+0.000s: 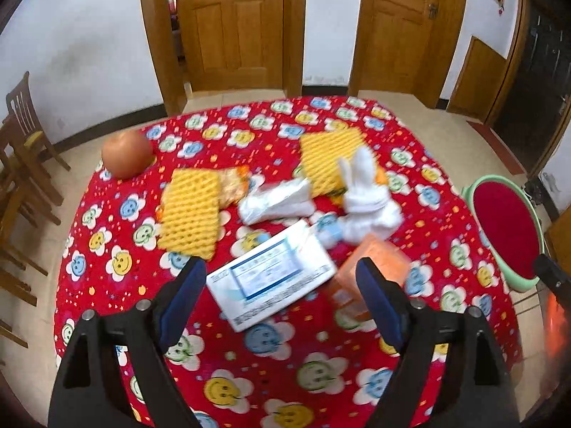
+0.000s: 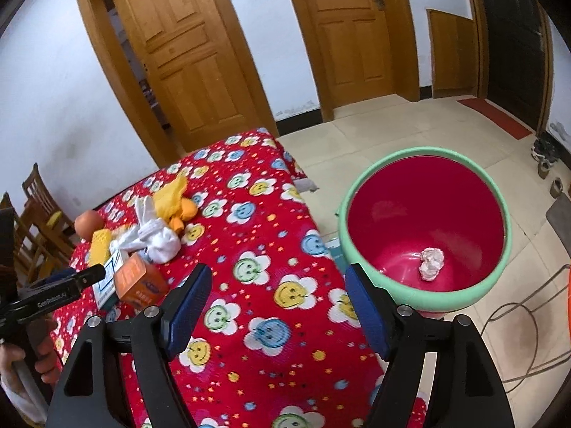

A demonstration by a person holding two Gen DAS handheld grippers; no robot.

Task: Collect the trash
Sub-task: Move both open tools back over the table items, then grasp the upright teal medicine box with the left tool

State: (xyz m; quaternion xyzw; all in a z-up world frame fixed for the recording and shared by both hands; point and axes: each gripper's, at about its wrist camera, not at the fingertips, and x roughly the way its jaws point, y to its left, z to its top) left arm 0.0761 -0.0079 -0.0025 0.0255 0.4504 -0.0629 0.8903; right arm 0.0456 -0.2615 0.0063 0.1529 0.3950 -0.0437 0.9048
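Counter: covered by a red cloth [image 1: 285, 374] with smiley flowers; its right edge drops to the tiled floor [image 2: 374, 132], which lies open toward the wooden doors [image 1: 232, 25].
Open room: the near half of the cloth is bare; the clutter sits in the middle and far part.
Bin: a green-rimmed red bin [image 2: 360, 185] stands on the floor just beside the counter's right edge, with a crumpled white wad [image 2: 431, 263] at its bottom.
Trash on counter: a white flat box [image 1: 271, 278], an orange carton [image 1: 378, 260] touching it, two yellow foam nets [image 1: 191, 210], white crumpled wrappers [image 1: 274, 199], a white bundle [image 1: 371, 207].
Other: an orange fruit [image 1: 126, 155] near the far left edge; wooden chairs [image 1: 21, 135] at the left.
Left gripper [image 1: 282, 278]: jaws spread wide, gripping nothing, tilted down over the white flat box and orange carton; no contact visible.
Right gripper [image 2: 278, 296]: jaws spread wide and empty, angled down over the counter's right edge, the bin beside its right finger.
Hand: fingers [image 2: 46, 360] wrap the left gripper's handle at the lower left of the right wrist view.
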